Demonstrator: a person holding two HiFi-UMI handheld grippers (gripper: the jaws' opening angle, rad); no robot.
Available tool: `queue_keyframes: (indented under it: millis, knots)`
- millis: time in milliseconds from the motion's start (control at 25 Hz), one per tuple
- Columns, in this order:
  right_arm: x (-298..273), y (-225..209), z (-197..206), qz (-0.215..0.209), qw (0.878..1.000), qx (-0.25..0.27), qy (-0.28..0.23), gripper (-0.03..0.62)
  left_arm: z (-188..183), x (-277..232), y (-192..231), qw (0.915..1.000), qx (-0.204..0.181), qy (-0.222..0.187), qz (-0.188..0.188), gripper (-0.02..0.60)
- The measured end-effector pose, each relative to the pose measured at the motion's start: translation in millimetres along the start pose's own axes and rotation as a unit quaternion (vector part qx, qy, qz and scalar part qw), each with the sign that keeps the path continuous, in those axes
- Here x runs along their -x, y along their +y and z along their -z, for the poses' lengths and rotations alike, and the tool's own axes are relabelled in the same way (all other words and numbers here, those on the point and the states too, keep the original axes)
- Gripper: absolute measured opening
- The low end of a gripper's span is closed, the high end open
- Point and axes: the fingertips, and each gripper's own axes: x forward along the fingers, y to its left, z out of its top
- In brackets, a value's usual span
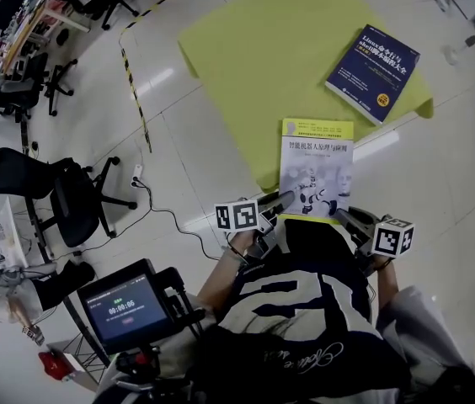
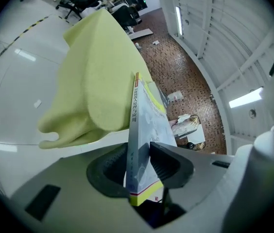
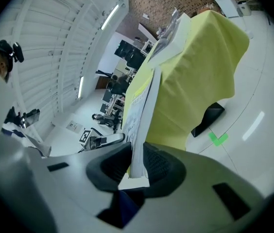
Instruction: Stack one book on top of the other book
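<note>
While right jaws clench the yellow-topped white book (image 1: pixel 317 168), left jaws closing around it

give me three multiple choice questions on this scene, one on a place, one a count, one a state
1. Where does the dark blue softcover book lie?
A. on the yellow-green cloth
B. on the white floor
C. on the black office chair

2. How many books are in view?
A. one
B. two
C. three

3. How does the right gripper stand?
A. open and empty
B. shut on the white-and-yellow book
C. shut on the cloth

Answers:
1. A: the head view shows it flat near the cloth's far right corner.
2. B: only the blue one and the white-and-yellow one at the cloth's near edge show.
3. B: the right gripper view shows both pads pressed on that book's edge.
</note>
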Motion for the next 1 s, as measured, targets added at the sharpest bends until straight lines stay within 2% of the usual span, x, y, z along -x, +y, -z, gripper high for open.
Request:
queue_keyframes:
  millis: [160, 280, 440, 600, 800, 1000]
  knots:
    - [14.0, 19.5, 0.5, 0.014, 0.999, 0.051, 0.003, 0.075, 8.1, 8.5, -18.8, 0.9983, -0.052, -0.006, -0.025, 0.127]
    - [13.3, 32.8, -8.1, 0.006, 0.997, 0.071, -0.006, 0.081, -5.1, 17.1, -35.8, 0.994, -0.105, -0.019, -0.027, 0.126]
    - [36.1, 66.5, -12.1, -0.008, 0.997, 0.079, -0.021, 0.091, -10.7, 38.1, -81.9, 0.9893, -0.137, -0.039, -0.031, 0.127]
    - [49.0, 80.9, -20.4, -0.01, 0.993, 0.11, -0.036, 0.092, -17.1, 46.3, -112.5, 0.9804, -0.183, -0.057, -0.043, 0.126]
    - [64.3, 95.5, -54.5, -0.002, 0.986, 0.141, -0.084, 0.092, -44.4, 39.5, -145.3, 0.9725, -0.22, -0.073, -0.022, 0.126]
    - [83.9, 79.4, -111.9, 0.028, 0.98, 0.145, -0.135, 0.094, -90.2, -12.5, -182.7, 0.9594, -0.277, -0.05, -0.001, 0.126]
